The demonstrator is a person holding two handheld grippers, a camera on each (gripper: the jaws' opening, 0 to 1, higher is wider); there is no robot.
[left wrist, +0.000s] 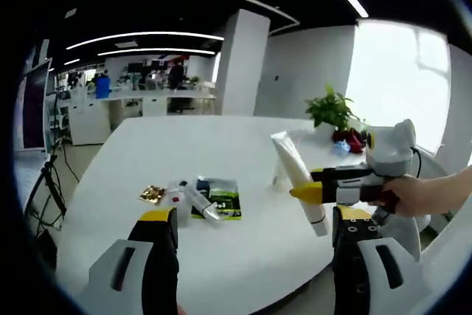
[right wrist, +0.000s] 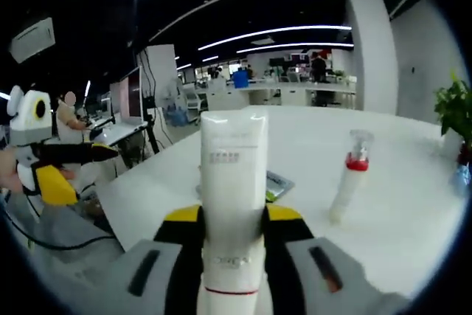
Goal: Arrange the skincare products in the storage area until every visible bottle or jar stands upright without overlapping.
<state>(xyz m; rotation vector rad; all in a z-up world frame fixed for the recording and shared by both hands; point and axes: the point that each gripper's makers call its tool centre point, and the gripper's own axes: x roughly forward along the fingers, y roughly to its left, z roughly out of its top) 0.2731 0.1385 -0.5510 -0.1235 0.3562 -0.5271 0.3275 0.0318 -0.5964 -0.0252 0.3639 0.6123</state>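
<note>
In the right gripper view, the right gripper has its jaws closed on a white cream tube, which rises straight up between them with its flat crimped end at the top. Grey print on the tube's front is too small to read, and its lower end is cut off at the bottom of the view. Ahead and to the right of the jaws, a clear bottle with a red collar stands upright on the white counter. Just behind the tube, a dark sachet lies flat, mostly hidden by it.

In the left gripper view, the left gripper holds its jaws wide apart with nothing between them. Ahead, between the jaw tips, a small cluster lies on the counter: a green and black sachet, a small tube lying on its side across it, and a gold packet to the left; other small items there are hard to make out. The right gripper enters from the right, carrying the tube slanted above the right jaw. A potted plant stands further back.
</note>
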